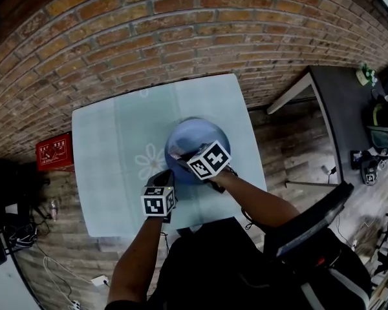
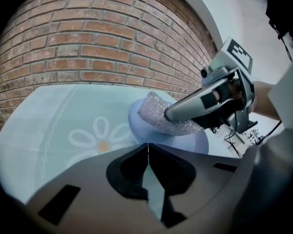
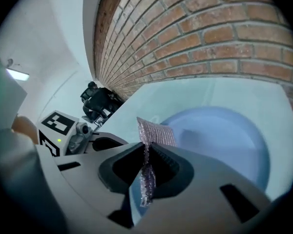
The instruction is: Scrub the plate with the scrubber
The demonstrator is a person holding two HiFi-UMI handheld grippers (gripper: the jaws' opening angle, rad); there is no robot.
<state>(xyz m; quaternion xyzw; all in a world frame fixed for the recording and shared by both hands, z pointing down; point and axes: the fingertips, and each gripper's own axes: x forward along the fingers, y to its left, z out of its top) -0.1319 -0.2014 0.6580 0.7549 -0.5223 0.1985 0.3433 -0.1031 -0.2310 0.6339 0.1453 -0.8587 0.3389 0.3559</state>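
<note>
A blue plate [image 1: 195, 139] sits on the pale green tablecloth [image 1: 116, 134], near its front middle. My right gripper [image 3: 146, 152] is shut on a silvery mesh scrubber [image 3: 155, 133], held over the plate's [image 3: 224, 140] left part. From the left gripper view the scrubber [image 2: 158, 116] rests on the plate [image 2: 185, 139] under the right gripper's jaws. My left gripper [image 2: 147, 147] is shut with nothing in it, hovering over the cloth just left of and nearer than the plate. In the head view the left gripper [image 1: 160, 196] is at the table's front edge, the right gripper [image 1: 210, 163] over the plate's near rim.
A brick wall [image 1: 155, 31] runs behind the table. A red crate [image 1: 53, 152] stands on the floor at the left. A dark desk [image 1: 349, 108] and a chair [image 1: 310, 218] are at the right. A flower print [image 1: 149, 162] marks the cloth left of the plate.
</note>
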